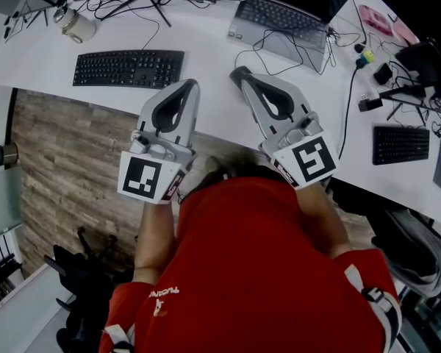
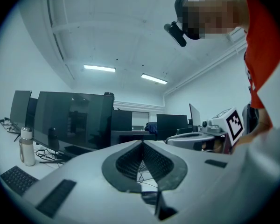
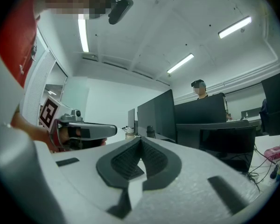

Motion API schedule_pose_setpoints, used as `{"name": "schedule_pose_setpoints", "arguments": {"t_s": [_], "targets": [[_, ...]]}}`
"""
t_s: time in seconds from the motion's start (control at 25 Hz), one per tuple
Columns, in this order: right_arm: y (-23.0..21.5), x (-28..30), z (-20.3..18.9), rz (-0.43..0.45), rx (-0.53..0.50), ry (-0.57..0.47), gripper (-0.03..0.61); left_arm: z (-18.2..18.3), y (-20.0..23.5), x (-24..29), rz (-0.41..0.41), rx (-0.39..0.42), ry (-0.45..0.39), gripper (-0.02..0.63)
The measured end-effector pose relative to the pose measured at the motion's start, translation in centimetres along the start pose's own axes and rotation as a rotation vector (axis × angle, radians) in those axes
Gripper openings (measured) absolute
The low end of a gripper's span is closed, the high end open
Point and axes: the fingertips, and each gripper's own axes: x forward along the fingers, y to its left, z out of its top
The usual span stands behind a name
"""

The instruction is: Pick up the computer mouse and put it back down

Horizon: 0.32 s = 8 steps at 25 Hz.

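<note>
White desk (image 1: 206,43): left tongs (image 1: 193,84), right tongs (image 1: 239,72) closed, empty, level.

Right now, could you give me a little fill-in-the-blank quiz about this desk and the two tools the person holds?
1. The person's shirt is ___.
2. The left tool and the right tool both have their jaws ___, with nothing between them.
3. On the white desk, just ahead of the left tool, lies a black ___.
4. Ahead of the right tool stands an open ___.

Missing words: red; shut; keyboard; laptop.
</note>
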Motion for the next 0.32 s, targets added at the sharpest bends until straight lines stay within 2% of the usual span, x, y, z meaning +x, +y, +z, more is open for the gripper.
{"name": "schedule_pose_setpoints", "arguments": {"t_s": [0.32], "targets": [[-0.50,-0.11,-0.23,-0.001,-0.002,0.007,0.002,-0.19,-0.10,0.13,0.001,0.002,0.008,0.011]]}}
